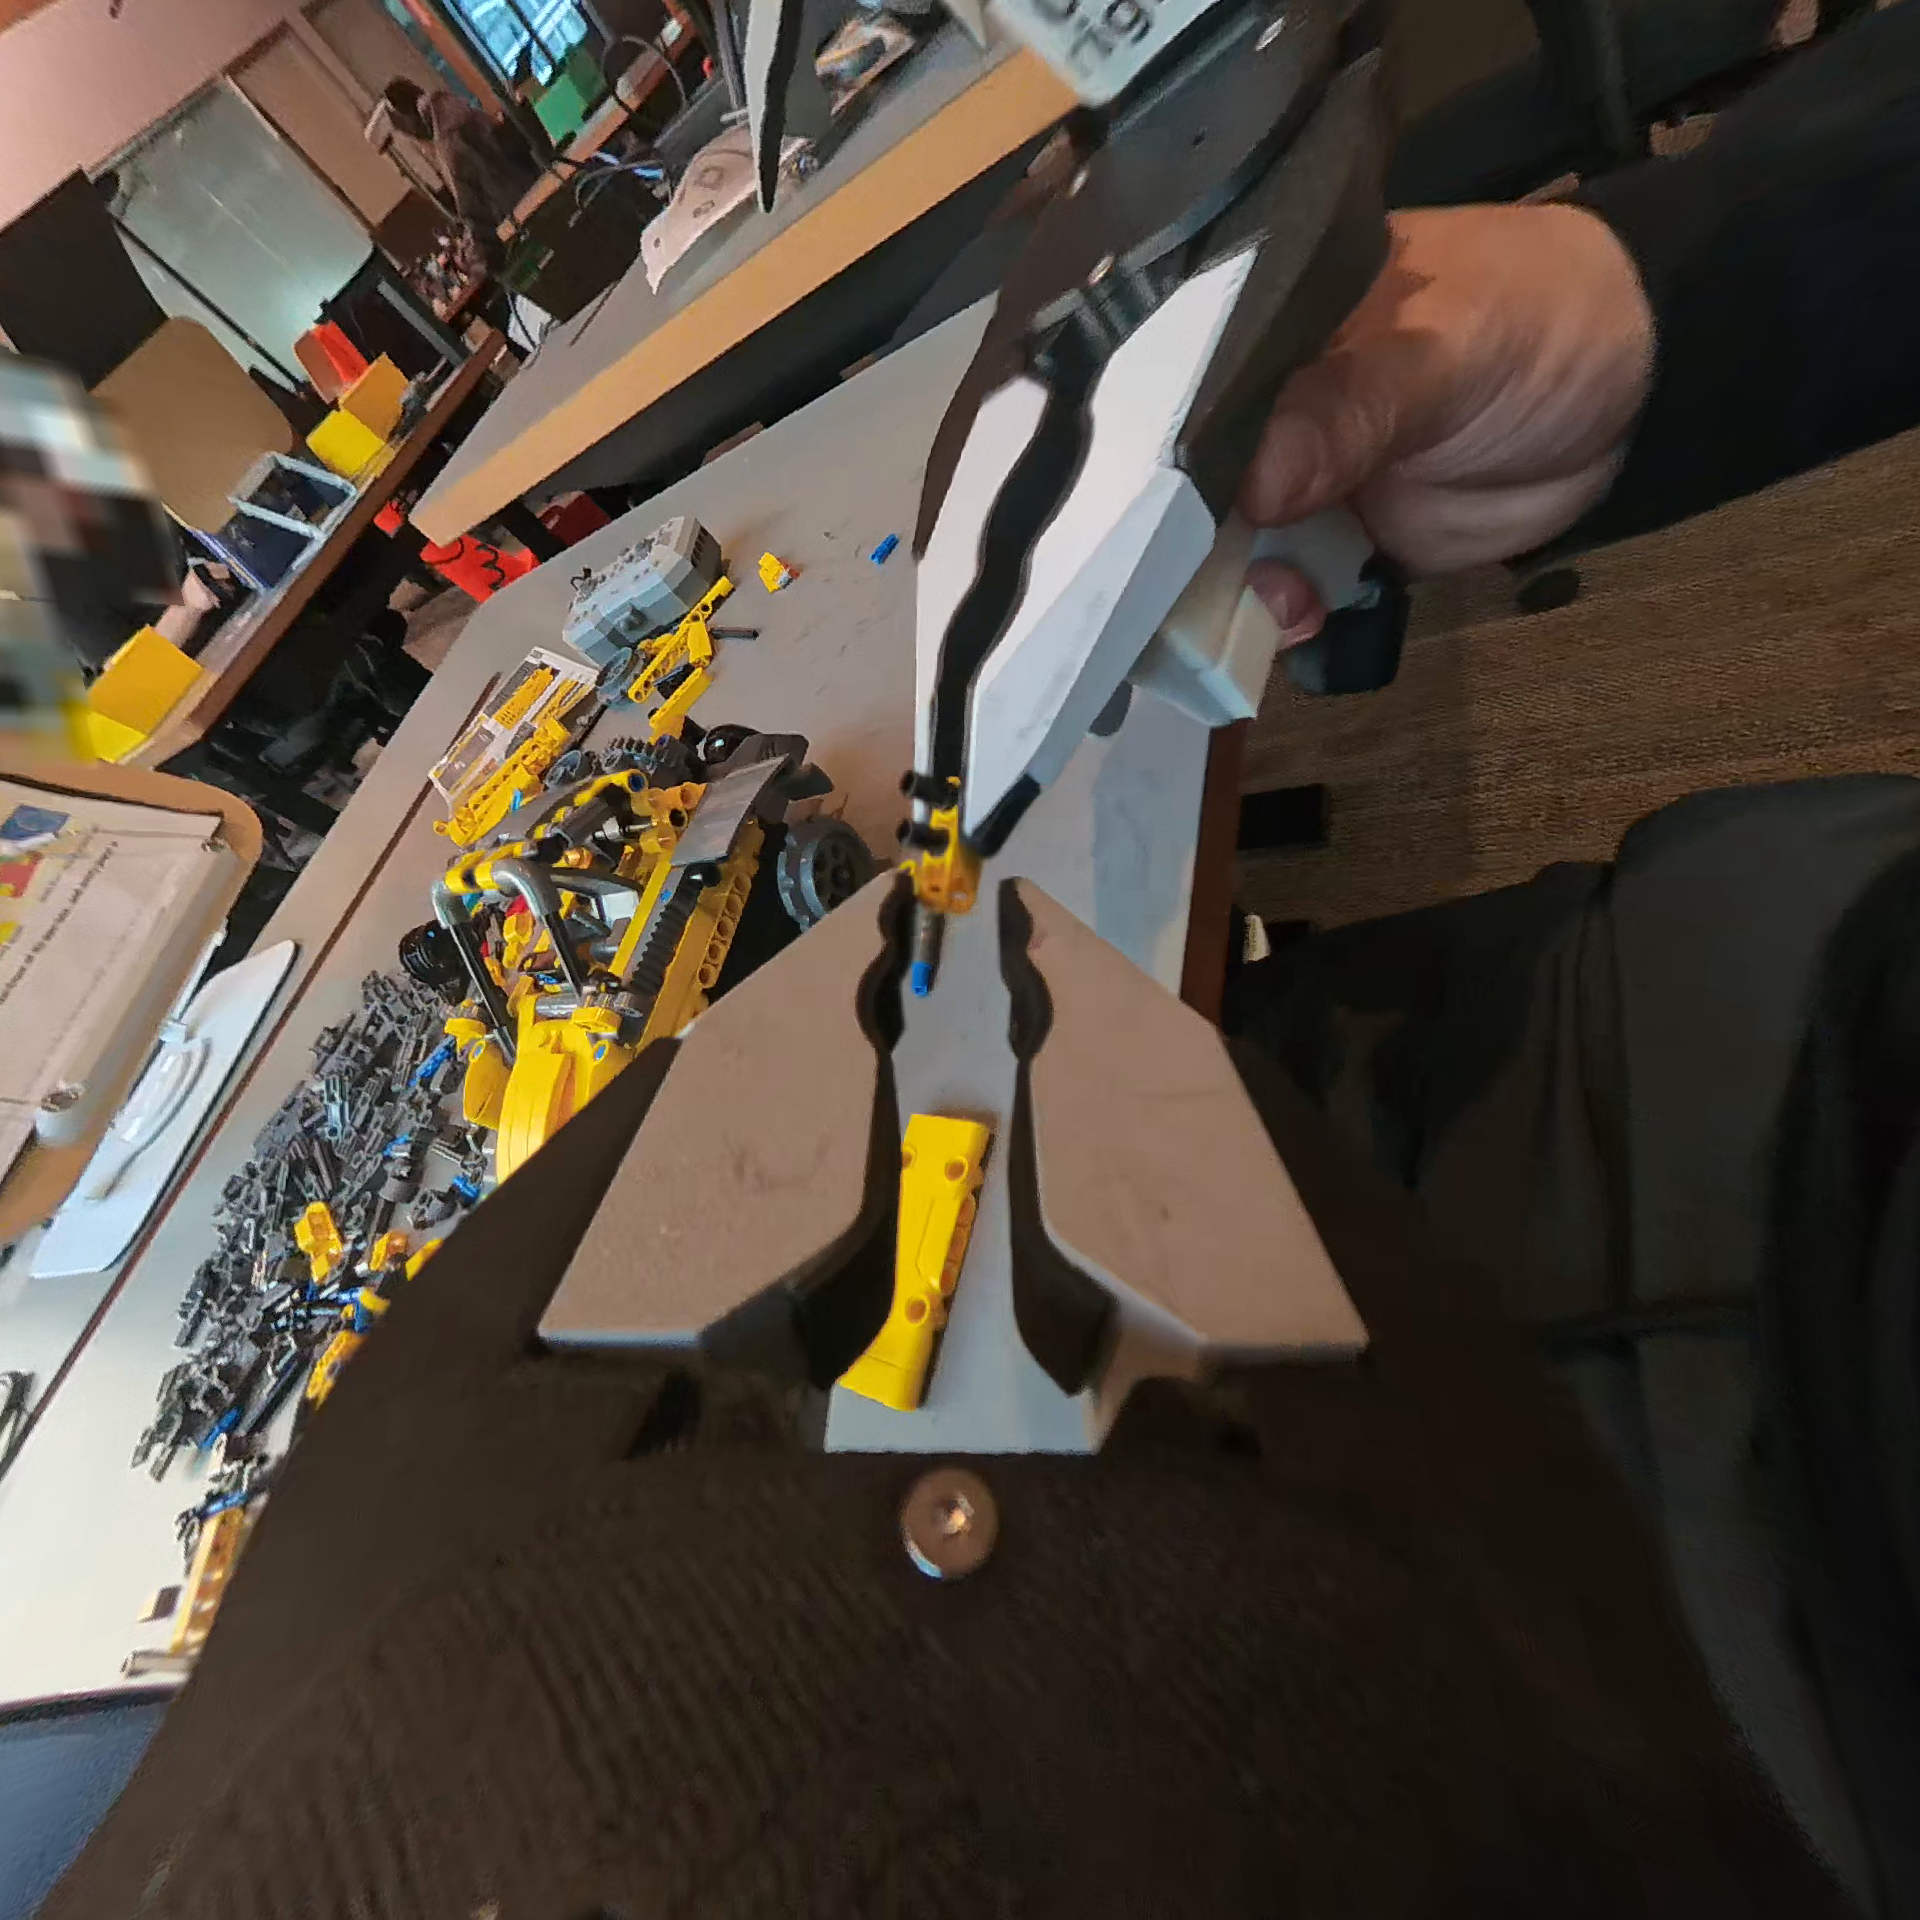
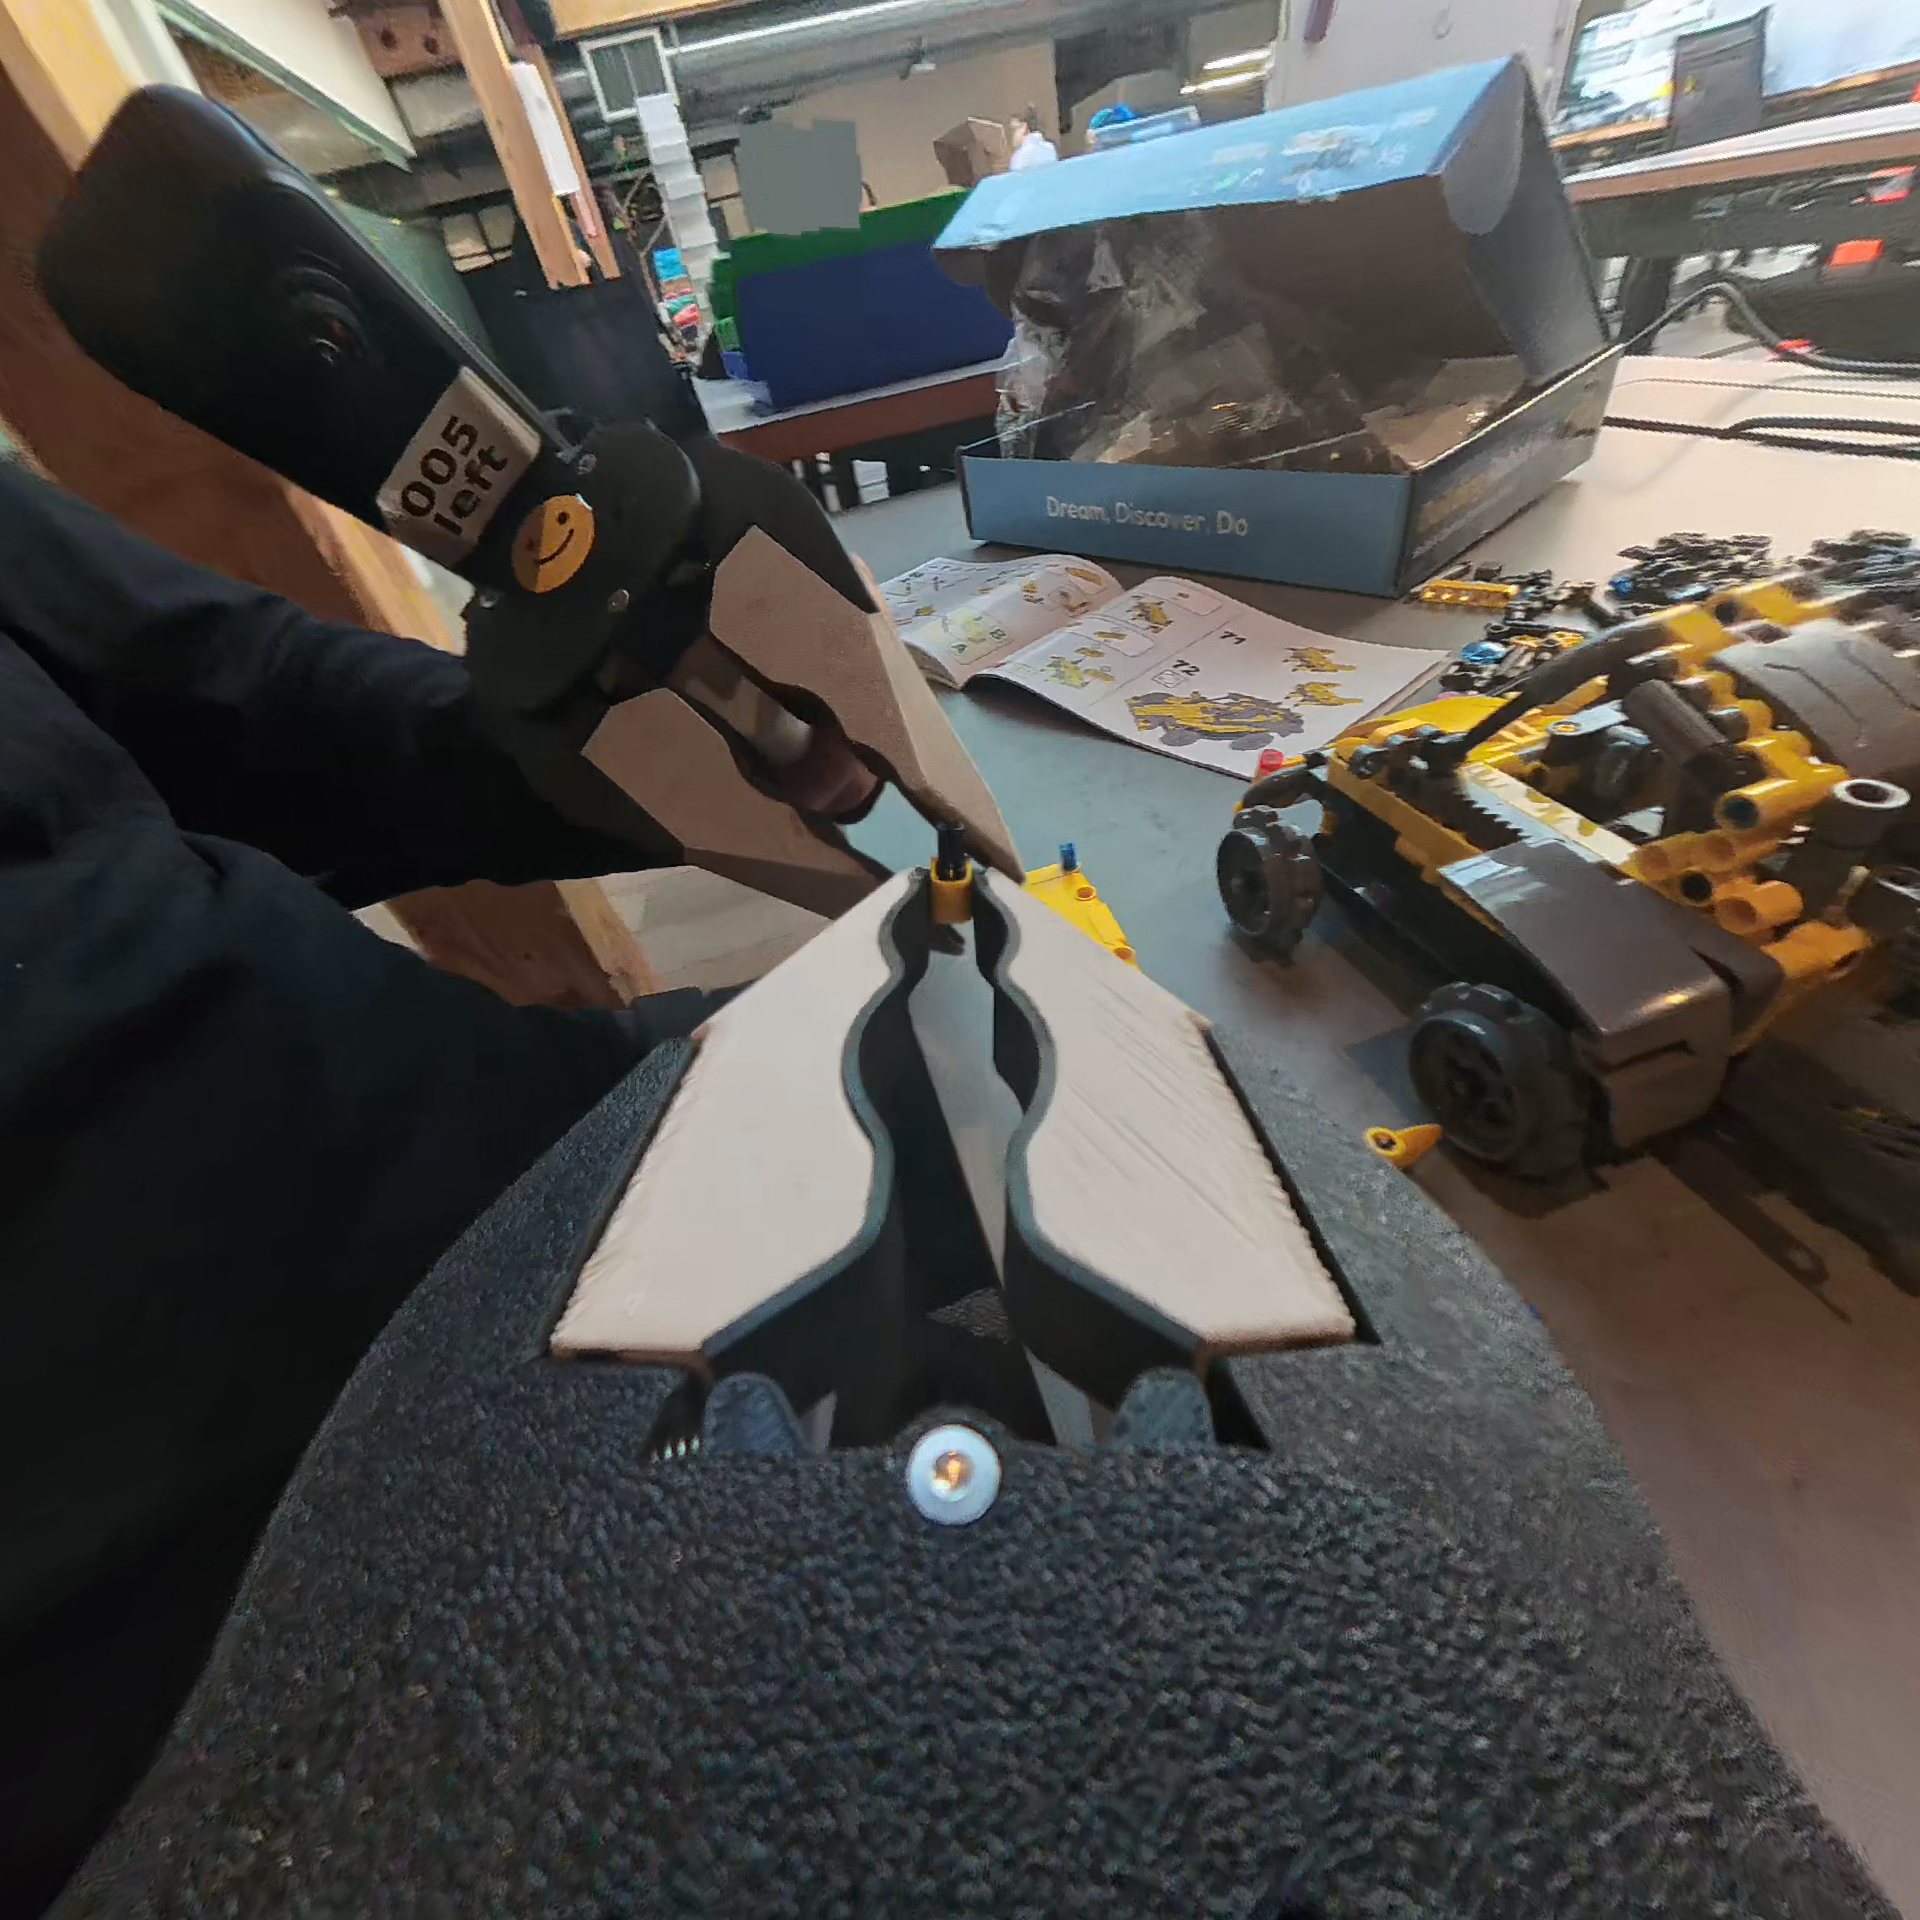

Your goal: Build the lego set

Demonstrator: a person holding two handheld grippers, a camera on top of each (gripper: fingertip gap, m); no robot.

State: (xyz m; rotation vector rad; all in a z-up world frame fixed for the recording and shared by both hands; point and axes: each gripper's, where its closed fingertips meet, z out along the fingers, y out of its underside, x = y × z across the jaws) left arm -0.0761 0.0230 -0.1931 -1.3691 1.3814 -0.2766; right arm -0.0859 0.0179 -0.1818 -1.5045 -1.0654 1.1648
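Yellow connector piece (image 2: 950, 891) pinched in right gripper (image 2: 952, 883), left gripper (image 1: 948, 883) spread wide beside it; grey table (image 1: 831, 644), cluttered workshop, far background blurred.

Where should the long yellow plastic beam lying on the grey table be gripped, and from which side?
Probably across the middle of the long yellow plastic beam, on its two long side walls, coming down from above. It lies flat on the grey table, lengthwise between the fingers of the open left gripper, so its narrow width should fit between them.
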